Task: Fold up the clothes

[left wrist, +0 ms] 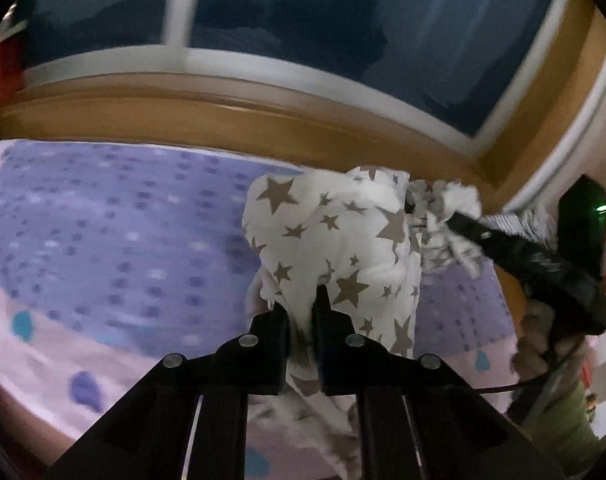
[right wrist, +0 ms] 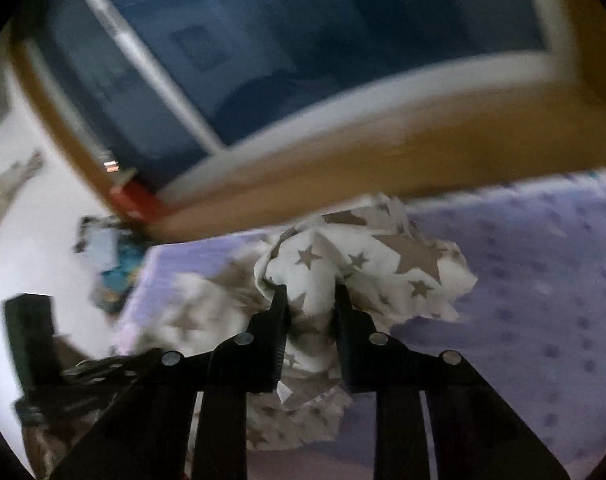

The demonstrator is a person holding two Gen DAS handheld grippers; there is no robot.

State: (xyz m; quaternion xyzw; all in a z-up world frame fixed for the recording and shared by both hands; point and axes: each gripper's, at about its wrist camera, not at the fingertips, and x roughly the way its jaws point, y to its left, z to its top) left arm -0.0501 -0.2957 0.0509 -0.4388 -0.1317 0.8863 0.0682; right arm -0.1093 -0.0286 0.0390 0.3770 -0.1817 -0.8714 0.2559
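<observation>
A white garment with grey stars hangs bunched above the purple dotted bedsheet. My left gripper is shut on a fold of it, cloth pinched between the black fingers. In the left wrist view my right gripper reaches in from the right, its tip buried in a crumpled edge of the same cloth. From the right wrist camera, the starred garment bulges around my right gripper, whose fingers are closed on a thick wad of it. The picture is blurred by motion.
A wooden bed frame and a dark window with a white frame stand behind the bed. The sheet's pink border runs along the near edge. A hand holds the right gripper. Blurred clutter lies left of the bed.
</observation>
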